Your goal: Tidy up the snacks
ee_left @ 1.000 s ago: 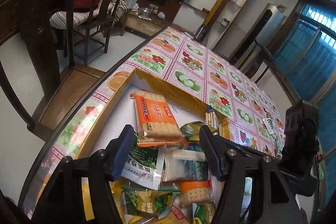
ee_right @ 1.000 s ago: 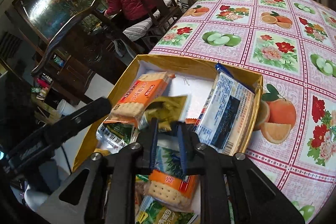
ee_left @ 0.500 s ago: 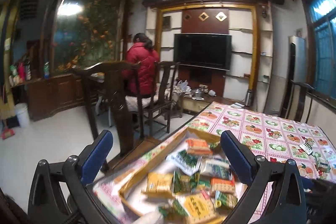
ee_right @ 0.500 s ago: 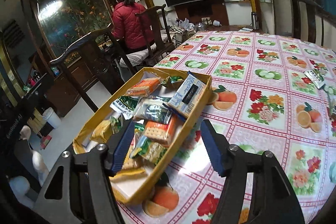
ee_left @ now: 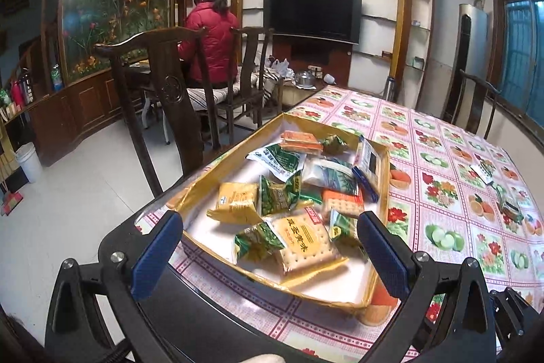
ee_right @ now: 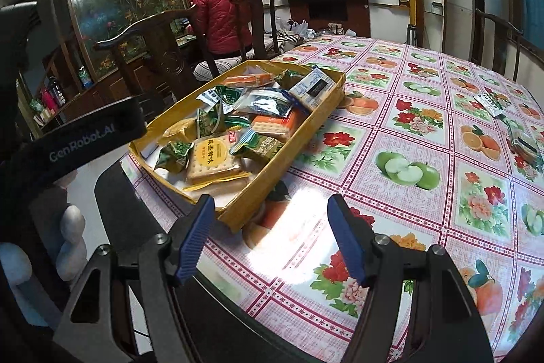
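Note:
A yellow cardboard box (ee_left: 234,256) (ee_right: 272,179) sits on the table's near left corner, filled with several snack packets: cracker packs (ee_left: 301,242) (ee_right: 210,159), green sachets (ee_left: 277,196), an orange biscuit pack (ee_left: 301,138) and a blue-white pack (ee_left: 369,167) (ee_right: 314,87) leaning on the far right wall. My left gripper (ee_left: 268,256) is open and empty, held back over the box's near end. My right gripper (ee_right: 272,240) is open and empty, above the table just right of the box's near corner.
The table (ee_right: 425,159) has a floral and fruit cloth. A few loose packets (ee_right: 491,101) (ee_left: 482,170) lie at its far right. Dark wooden chairs (ee_left: 159,97) stand left of the table. A person in a red jacket (ee_left: 212,39) sits behind them.
Both grippers have pulled back and up from inside the box. The right gripper, shut a second ago among the packets, is now open and empty. The left stayed open.

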`<action>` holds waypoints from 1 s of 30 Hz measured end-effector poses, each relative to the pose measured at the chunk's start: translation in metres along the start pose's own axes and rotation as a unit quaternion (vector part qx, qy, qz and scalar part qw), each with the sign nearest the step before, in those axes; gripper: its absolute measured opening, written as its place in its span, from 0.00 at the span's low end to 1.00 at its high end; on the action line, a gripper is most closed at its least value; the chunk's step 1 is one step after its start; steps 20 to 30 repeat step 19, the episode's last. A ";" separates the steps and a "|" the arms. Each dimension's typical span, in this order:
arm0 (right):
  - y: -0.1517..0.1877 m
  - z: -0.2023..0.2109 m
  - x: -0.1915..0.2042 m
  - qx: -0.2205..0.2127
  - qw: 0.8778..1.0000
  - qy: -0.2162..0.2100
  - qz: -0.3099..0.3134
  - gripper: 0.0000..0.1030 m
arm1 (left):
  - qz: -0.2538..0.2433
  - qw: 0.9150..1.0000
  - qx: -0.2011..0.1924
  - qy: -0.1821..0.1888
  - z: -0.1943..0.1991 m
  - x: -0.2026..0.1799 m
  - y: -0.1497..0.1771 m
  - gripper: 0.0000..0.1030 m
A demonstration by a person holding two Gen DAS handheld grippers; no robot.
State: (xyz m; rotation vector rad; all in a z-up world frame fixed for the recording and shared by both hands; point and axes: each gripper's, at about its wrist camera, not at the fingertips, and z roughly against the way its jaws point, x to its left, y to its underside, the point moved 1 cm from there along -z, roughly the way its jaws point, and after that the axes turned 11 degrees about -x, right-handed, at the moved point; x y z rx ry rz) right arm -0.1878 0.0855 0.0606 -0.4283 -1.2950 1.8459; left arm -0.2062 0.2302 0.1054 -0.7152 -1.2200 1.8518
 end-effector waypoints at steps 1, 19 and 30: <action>0.002 0.001 0.004 0.000 1.000 0.000 0.005 0.69 | 0.001 1.000 0.003 0.006 0.000 0.001 0.000 1.00; 0.008 -0.017 0.018 0.024 1.000 -0.010 0.017 0.70 | -0.015 0.999 0.035 0.027 -0.006 -0.011 0.012 1.00; 0.008 -0.017 0.018 0.024 1.000 -0.010 0.017 0.70 | -0.015 0.999 0.035 0.027 -0.006 -0.011 0.012 1.00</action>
